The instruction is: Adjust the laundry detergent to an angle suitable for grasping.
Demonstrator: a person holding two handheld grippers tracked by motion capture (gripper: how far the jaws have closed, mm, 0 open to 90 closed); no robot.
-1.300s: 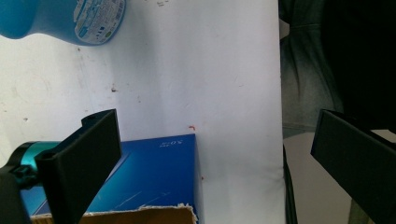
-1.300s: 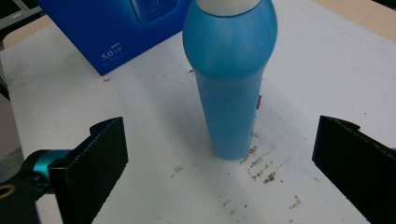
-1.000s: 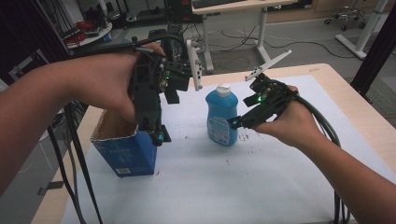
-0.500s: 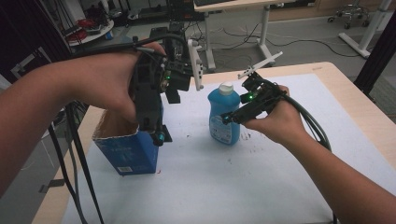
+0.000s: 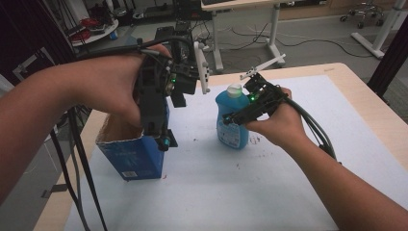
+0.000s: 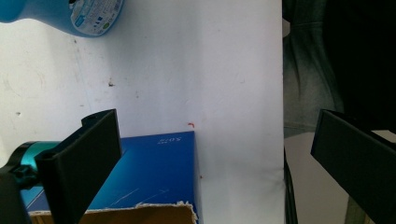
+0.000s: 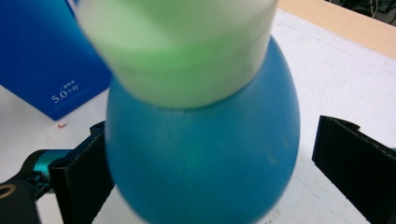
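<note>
A blue plastic detergent bottle (image 5: pixel 232 120) with a pale screw cap (image 5: pixel 234 89) is seen standing upright on the white-covered tabletop (image 5: pixel 288 178), just beside an open blue cardboard box (image 5: pixel 132 154) at its left. The right tongs (image 5: pixel 231 118) are spread, and the bottle's rounded shoulder (image 7: pixel 201 154) lies between their jaws in the right gripper view; contact on one side cannot be told. The left tongs (image 5: pixel 163 142) are spread as well, held above the box's torn rim (image 6: pixel 140 212).

The bottle is judged stiff but slightly yielding under a squeeze, smooth and rather slippery, and fairly heavy if filled; how full it is cannot be told. A hold on the domed shoulder is likely to slide upward, so the narrower part just under the cap, or the flatter labelled body (image 5: pixel 230 134), is judged the safer place. The box is judged light and easily tipped.
</note>
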